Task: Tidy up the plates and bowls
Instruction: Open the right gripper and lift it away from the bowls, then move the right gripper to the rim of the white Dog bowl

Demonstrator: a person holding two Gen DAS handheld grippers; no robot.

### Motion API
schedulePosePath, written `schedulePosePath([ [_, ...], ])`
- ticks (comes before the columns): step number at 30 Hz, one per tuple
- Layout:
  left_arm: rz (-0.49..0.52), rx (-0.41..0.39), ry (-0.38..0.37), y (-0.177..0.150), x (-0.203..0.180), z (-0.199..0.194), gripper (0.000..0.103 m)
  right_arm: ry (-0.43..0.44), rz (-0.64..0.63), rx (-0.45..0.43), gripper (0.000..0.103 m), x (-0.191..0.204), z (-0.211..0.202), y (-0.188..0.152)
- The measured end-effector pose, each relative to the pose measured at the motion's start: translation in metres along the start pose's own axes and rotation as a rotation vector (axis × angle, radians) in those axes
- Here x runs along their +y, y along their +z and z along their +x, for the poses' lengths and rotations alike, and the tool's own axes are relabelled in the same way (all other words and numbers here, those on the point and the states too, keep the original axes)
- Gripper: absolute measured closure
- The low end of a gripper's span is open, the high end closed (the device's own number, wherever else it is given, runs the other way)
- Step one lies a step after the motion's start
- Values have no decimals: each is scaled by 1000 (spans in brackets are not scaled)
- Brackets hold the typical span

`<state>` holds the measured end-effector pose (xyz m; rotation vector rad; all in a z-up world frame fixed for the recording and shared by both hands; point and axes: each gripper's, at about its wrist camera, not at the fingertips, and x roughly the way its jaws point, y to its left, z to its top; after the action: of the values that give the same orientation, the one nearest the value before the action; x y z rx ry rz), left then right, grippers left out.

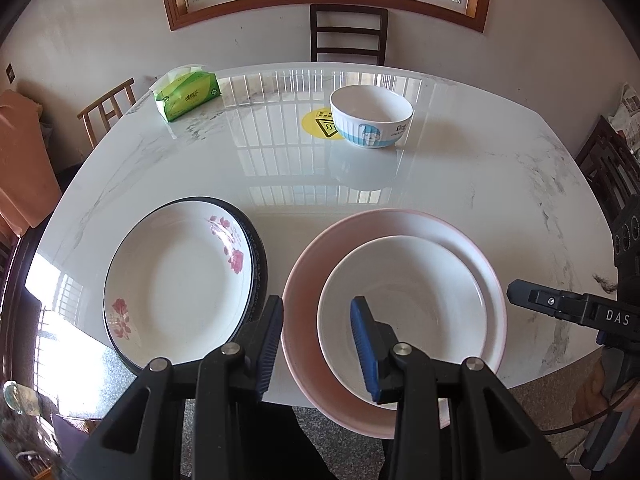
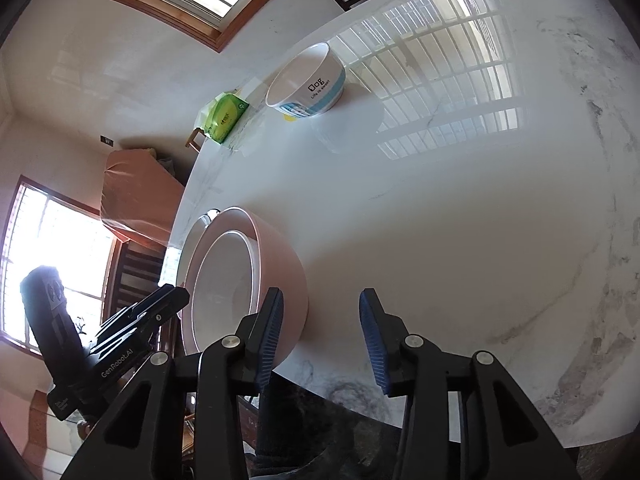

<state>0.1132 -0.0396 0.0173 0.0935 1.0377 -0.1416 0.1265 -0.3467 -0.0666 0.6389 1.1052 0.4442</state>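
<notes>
A pink bowl (image 1: 304, 280) sits at the table's near edge with a smaller white bowl (image 1: 404, 300) nested inside it. My left gripper (image 1: 318, 344) is open, its jaws straddling the pink bowl's near-left rim. To the left lies a white rose-patterned plate (image 1: 176, 276) on a dark-rimmed plate (image 1: 258, 256). A white and blue bowl (image 1: 371, 115) stands farther back. My right gripper (image 2: 320, 340) is open and empty, just right of the pink bowl (image 2: 280, 264); it also shows in the left wrist view (image 1: 520, 294).
A green tissue pack (image 1: 186, 94) lies at the far left of the white marble table (image 1: 480, 184). A yellow sticker (image 1: 316, 124) sits beside the far bowl. Wooden chairs (image 1: 348, 34) stand around the table.
</notes>
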Motion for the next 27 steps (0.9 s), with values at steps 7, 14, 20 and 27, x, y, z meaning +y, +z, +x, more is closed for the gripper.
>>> schedulePosePath([
  [7, -8, 30, -9, 18, 4, 14, 67, -21, 14, -1, 61, -12, 11, 7],
  [14, -37, 49, -54, 43, 16, 31, 67, -33, 36, -21, 59, -29, 18, 21],
  [20, -53, 4, -85, 62, 23, 39, 67, -77, 14, -52, 59, -43, 27, 30],
  [27, -72, 17, -120, 93, 28, 64, 67, -88, -16, -78, 58, -40, 35, 52],
])
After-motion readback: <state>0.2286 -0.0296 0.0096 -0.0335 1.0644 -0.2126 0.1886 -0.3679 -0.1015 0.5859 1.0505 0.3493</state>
